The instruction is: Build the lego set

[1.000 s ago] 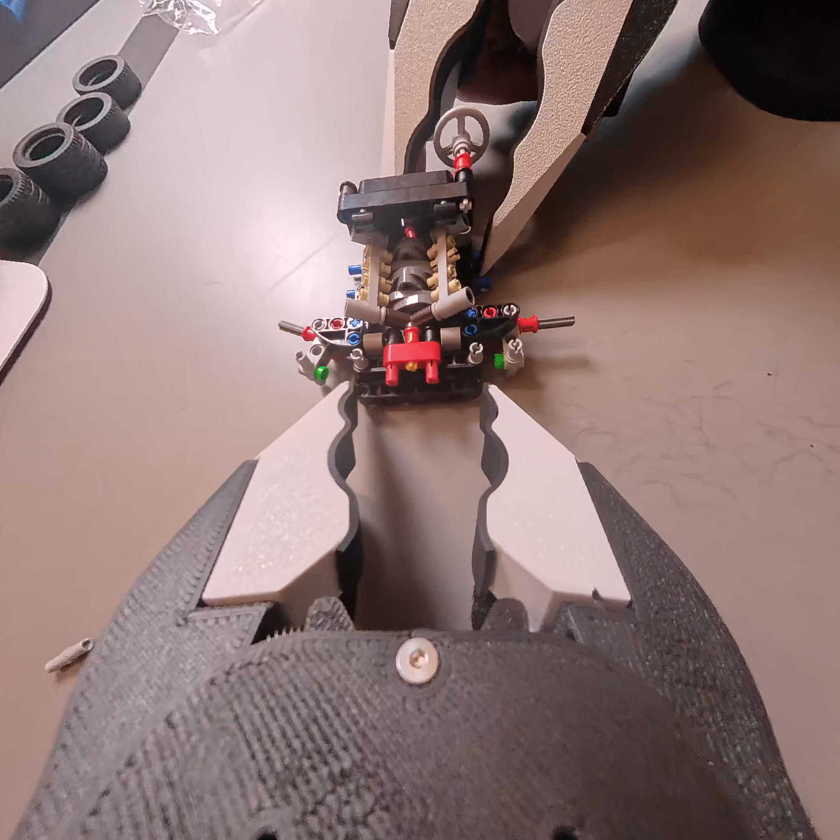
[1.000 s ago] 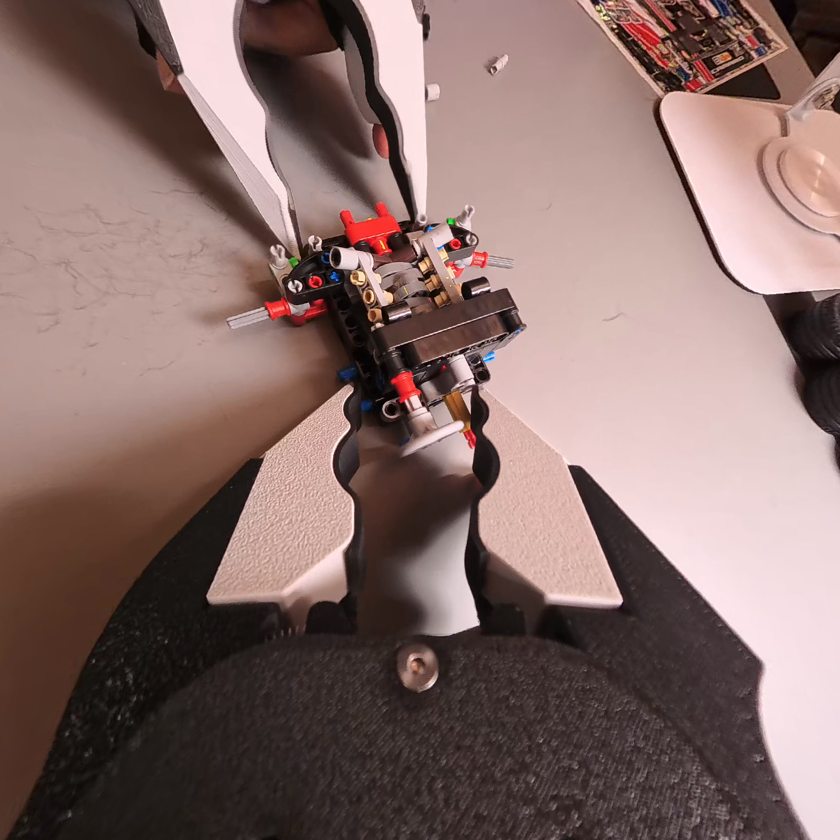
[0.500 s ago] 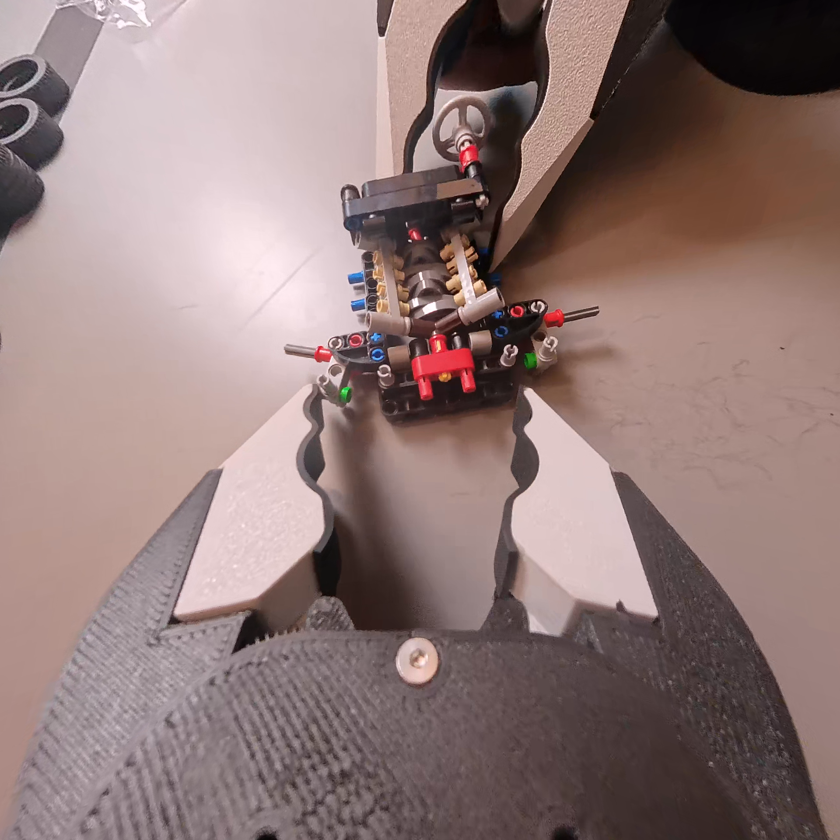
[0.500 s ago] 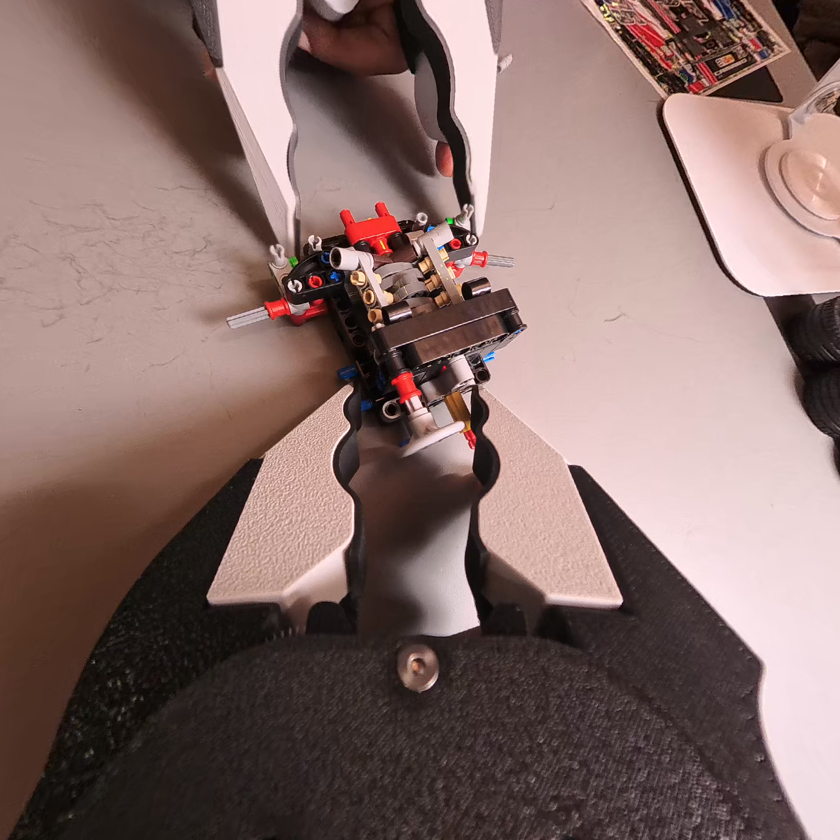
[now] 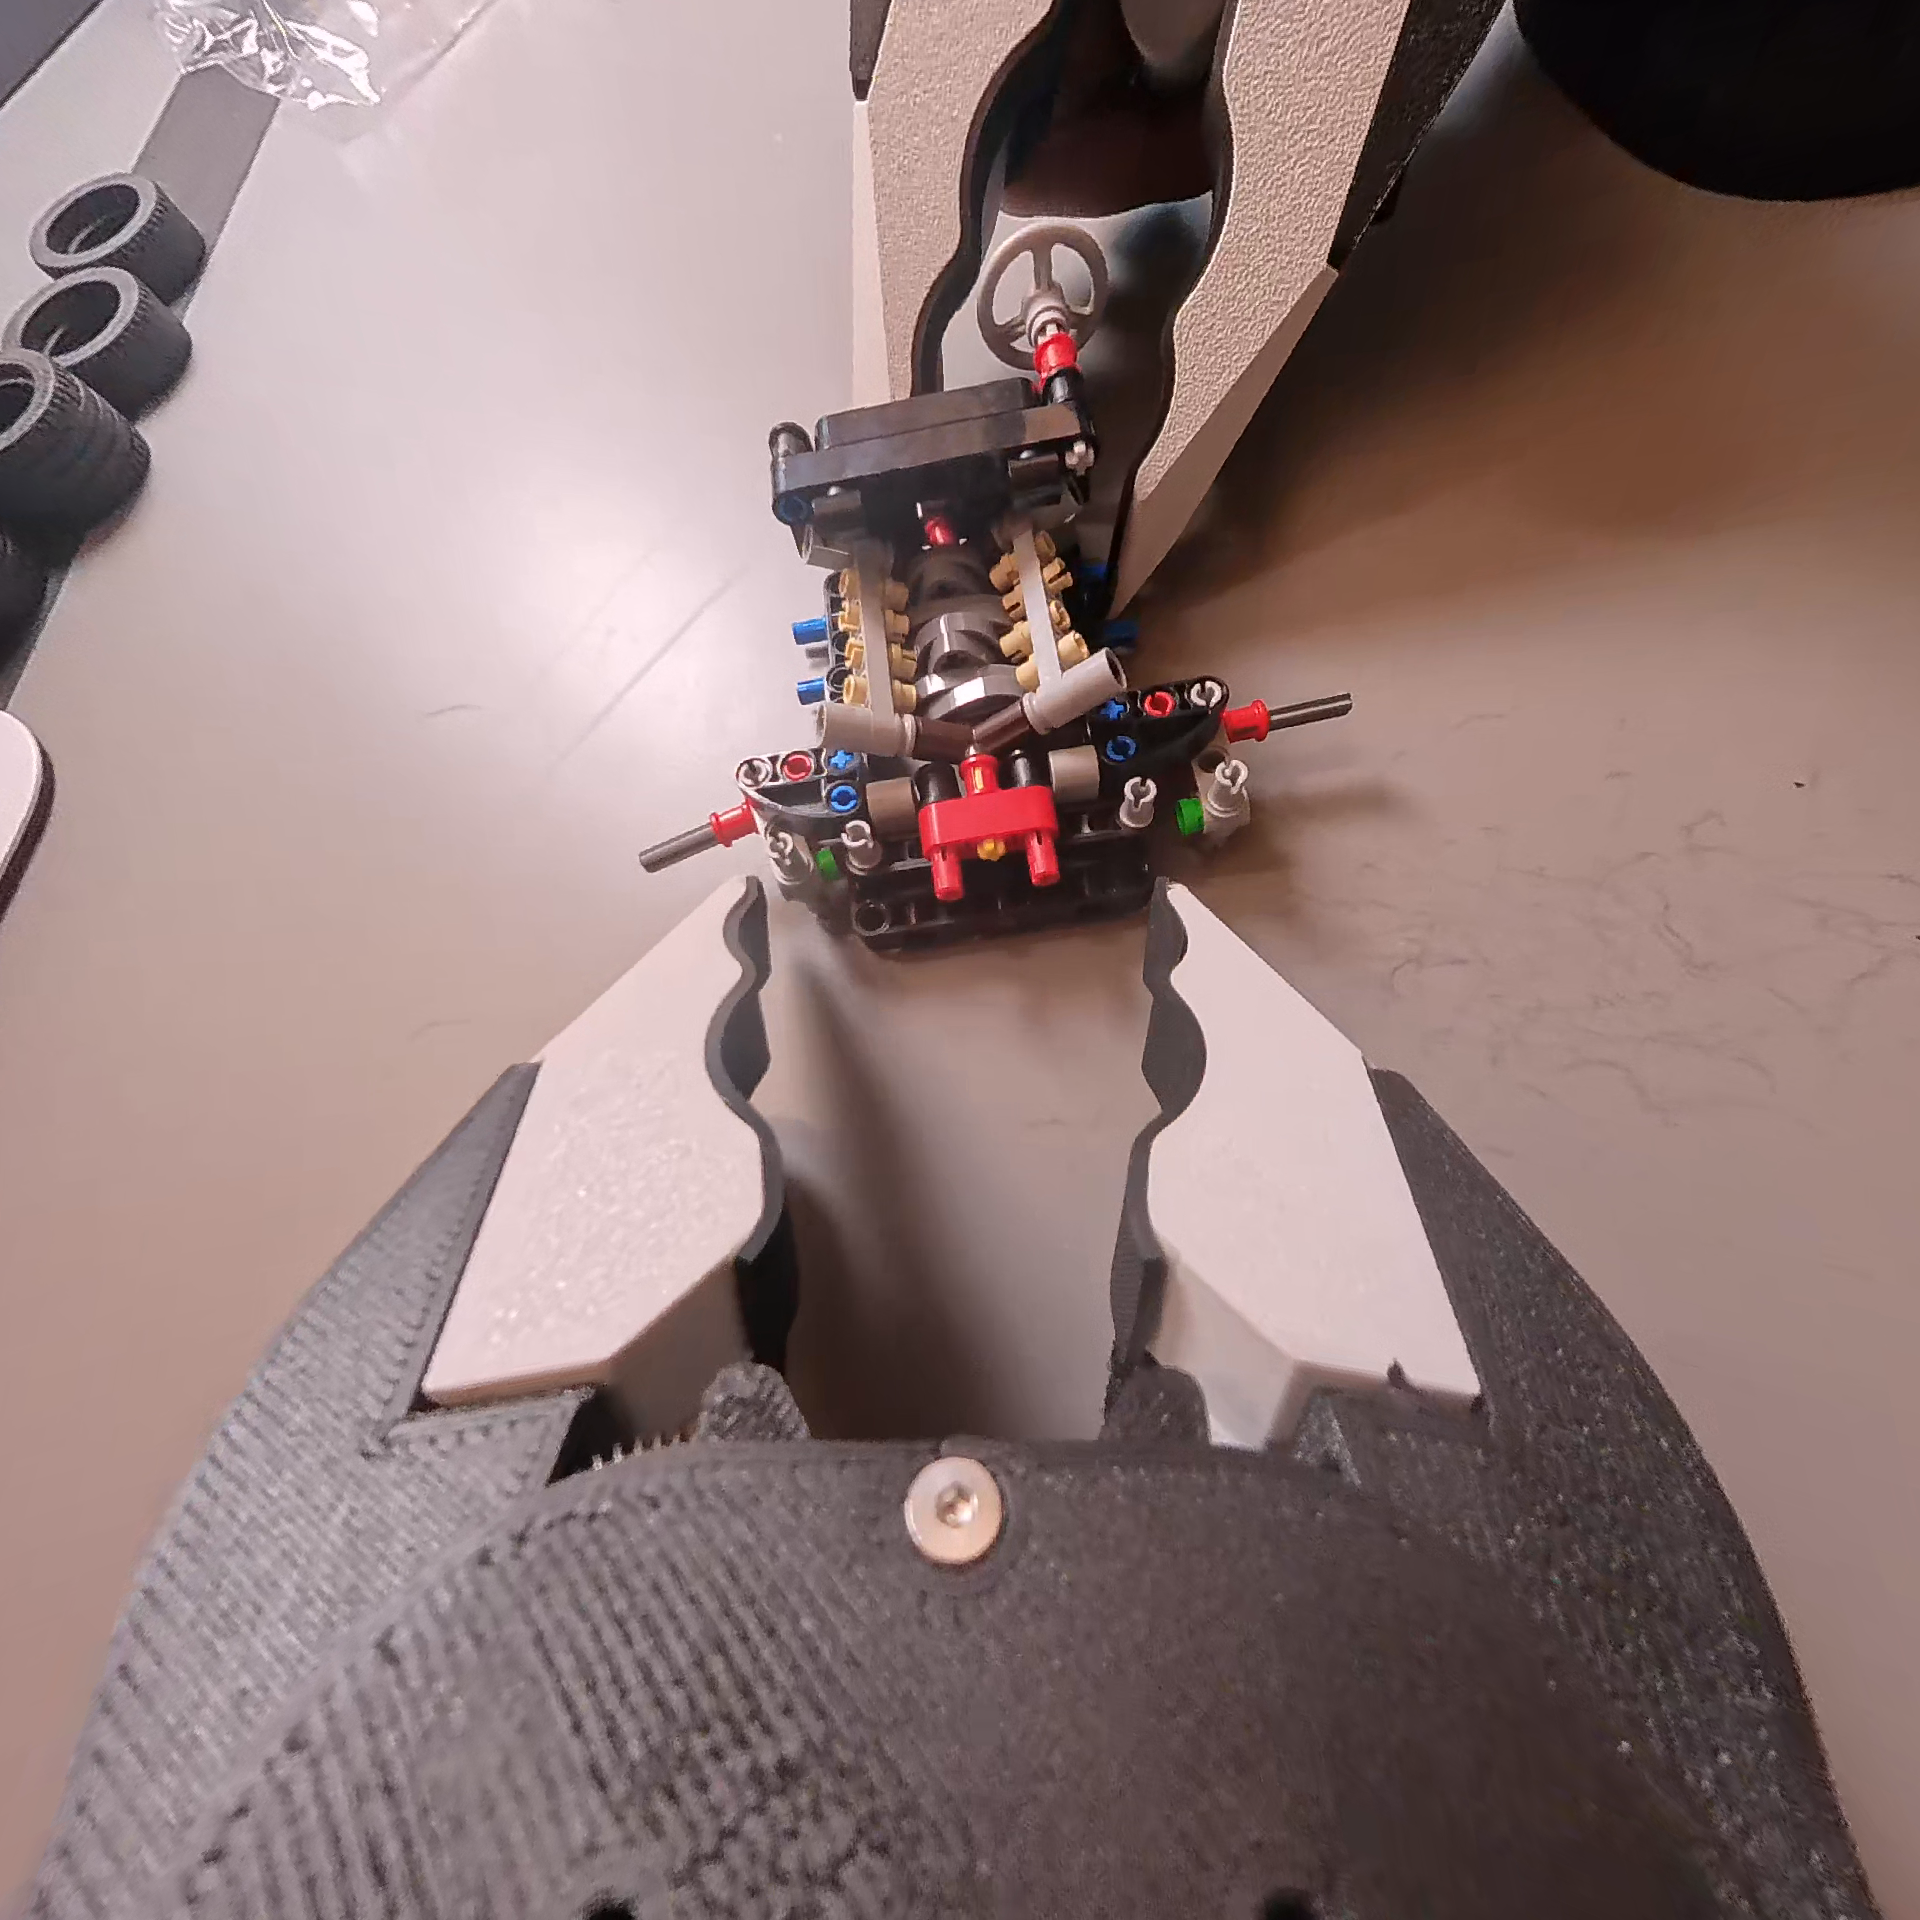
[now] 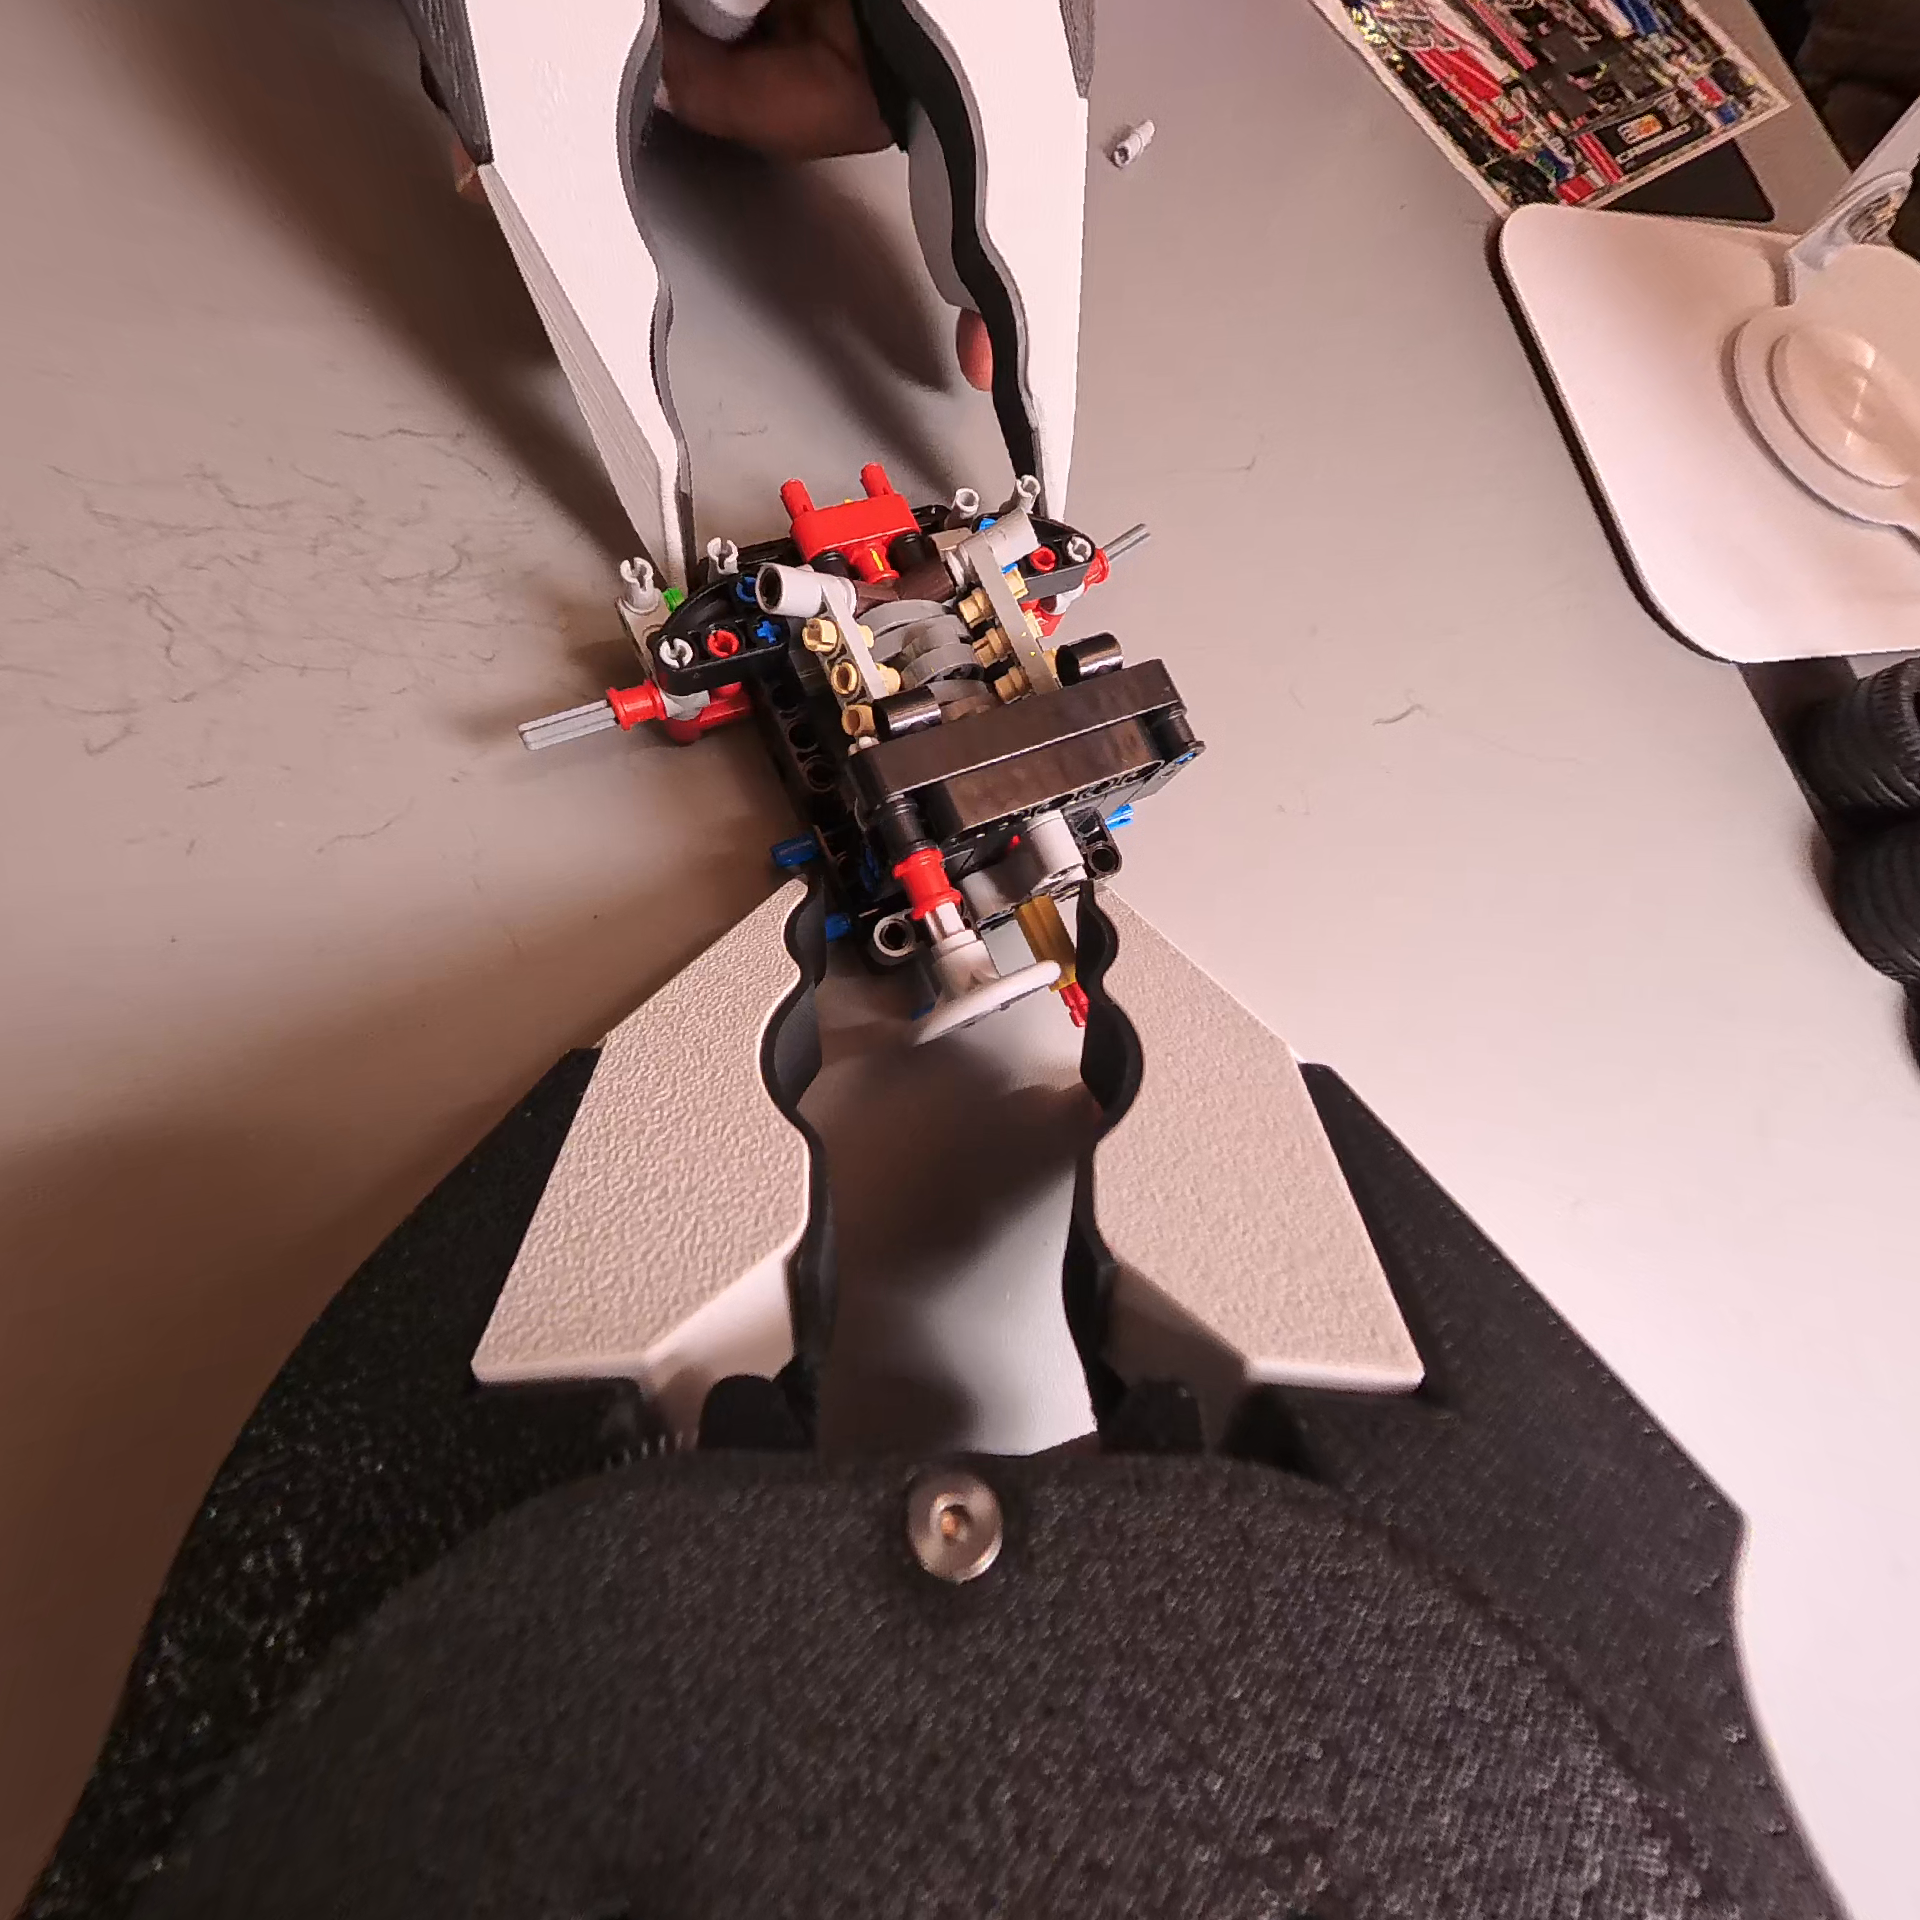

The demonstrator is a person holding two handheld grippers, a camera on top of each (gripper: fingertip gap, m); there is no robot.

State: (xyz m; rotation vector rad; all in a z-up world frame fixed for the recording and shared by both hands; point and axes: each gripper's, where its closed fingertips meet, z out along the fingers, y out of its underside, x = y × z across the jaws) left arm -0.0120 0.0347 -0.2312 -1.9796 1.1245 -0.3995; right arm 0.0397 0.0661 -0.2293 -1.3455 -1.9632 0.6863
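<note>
The half-built lego car (image 5: 971, 686) lies on the surface (image 5: 436, 582) lengthwise between both grippers, the right gripper's (image 6: 945, 914) fingers clamped on its steering-wheel end, the left gripper's (image 5: 951, 899) fingers apart around its red-pinned end.

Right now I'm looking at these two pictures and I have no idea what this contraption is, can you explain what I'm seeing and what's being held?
These are two hand-held tools, each with two grey fingers and a camera looking forward along them. A person holds one in each hand. One picture looks out from the left gripper, the other from the right gripper, facing each other across a grey table.

Between them sits a half-built lego model, resting on the table. The right gripper's fingers sit on either side of the end with the small grey steering wheel; whether they actually squeeze it I cannot tell. The left gripper is open, its tips just short of the red-piece end.

Black tyres, a clear plastic bag and a printed booklet lie aside.
</note>
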